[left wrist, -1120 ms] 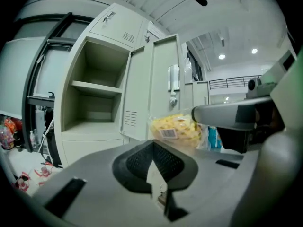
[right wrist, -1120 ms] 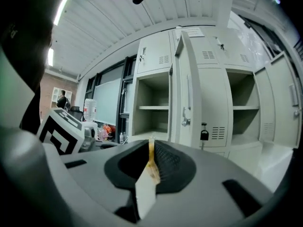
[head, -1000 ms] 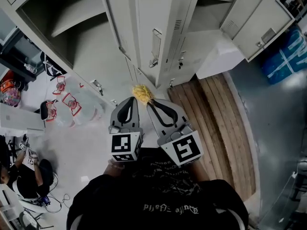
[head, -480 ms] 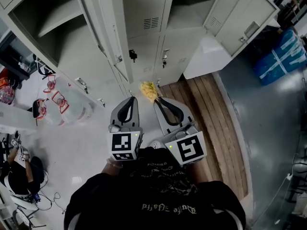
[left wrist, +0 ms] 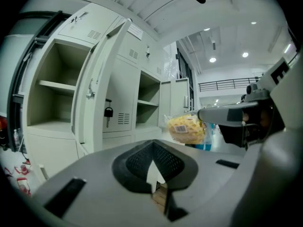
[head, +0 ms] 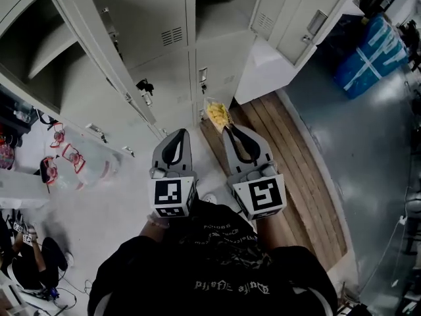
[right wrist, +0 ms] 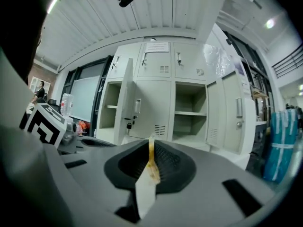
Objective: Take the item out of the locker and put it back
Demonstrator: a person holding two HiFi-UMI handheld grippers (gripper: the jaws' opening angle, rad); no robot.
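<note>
Head view, left gripper [head: 176,135]: jaws together, empty, just left of centre.
Snack bag [head: 217,114]: yellow, centre frame, at your right tool's tip.
Right gripper [head: 231,131]: clamped on the bag's thin edge.
Open locker [head: 222,10]: upper centre, straight beyond the bag; your right hand is nearer.

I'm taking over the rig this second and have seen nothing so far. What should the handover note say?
Right hand-held gripper: shut on the edge of the yellow snack bag, held in the air in front of the open locker.
Left hand-held gripper: shut, empty.
Done: the bag is out of the locker.
Left: set it back on a shelf inside and let go. Which compartment it came from doesn't show.
</note>
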